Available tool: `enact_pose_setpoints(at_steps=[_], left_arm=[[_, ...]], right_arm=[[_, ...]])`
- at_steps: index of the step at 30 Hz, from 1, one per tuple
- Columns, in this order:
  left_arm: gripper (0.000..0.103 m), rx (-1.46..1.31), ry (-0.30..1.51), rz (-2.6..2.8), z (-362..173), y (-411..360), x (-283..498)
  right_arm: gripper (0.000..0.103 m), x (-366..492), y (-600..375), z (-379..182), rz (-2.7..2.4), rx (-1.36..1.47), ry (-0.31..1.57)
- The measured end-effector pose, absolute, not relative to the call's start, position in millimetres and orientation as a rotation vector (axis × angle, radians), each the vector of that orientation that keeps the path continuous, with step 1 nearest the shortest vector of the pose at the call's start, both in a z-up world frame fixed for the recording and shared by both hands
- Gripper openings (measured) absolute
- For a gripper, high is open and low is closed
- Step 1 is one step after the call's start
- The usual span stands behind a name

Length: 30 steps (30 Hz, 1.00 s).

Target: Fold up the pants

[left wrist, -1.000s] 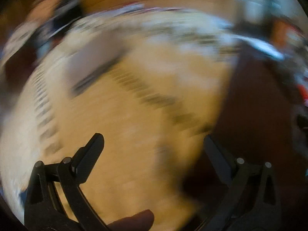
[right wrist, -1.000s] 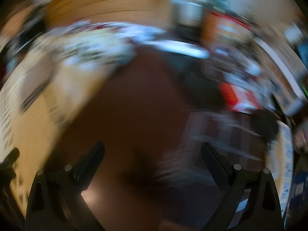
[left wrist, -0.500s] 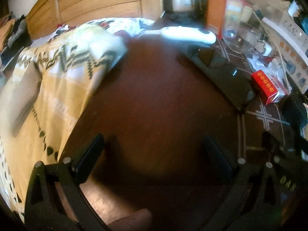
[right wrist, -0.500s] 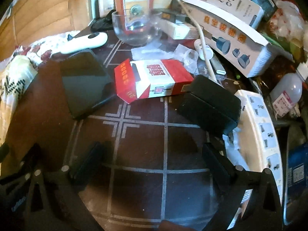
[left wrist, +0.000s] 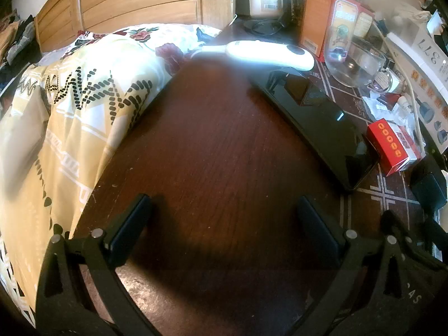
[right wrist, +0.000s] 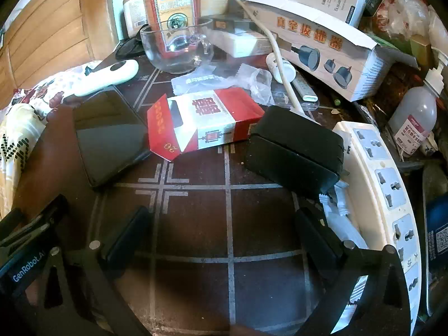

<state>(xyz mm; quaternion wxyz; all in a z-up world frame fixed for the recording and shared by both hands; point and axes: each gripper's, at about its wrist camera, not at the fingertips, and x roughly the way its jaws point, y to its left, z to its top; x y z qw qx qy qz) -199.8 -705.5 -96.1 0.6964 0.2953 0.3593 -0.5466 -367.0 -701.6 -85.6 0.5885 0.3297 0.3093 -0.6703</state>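
Both claws gape wide and empty over the dark worktop [left wrist: 212, 151], left claw [left wrist: 224, 224] beside the bed [left wrist: 70, 128], right claw [right wrist: 224, 229] near a phone [right wrist: 109, 134]; no pants show.

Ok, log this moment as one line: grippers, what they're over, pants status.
left gripper: open, empty, over table | right gripper: open, empty, near phone | pants: not in view

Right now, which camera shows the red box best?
The right wrist view: the red box lies near the centre, open flap and printing plain. The left wrist view catches it only small at the right edge, behind the phone.
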Motion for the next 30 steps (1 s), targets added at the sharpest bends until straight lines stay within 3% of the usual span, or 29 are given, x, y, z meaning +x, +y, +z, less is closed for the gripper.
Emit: enact_pose_setpoints(at_steps=[30], left_arm=[[0.103, 0.656, 0.802, -1.225, -95.5, -705.7, -197.6]], right_arm=[[0.103, -367.6, -701.7, -89.0, -1.553, 0.768, 0.718]])
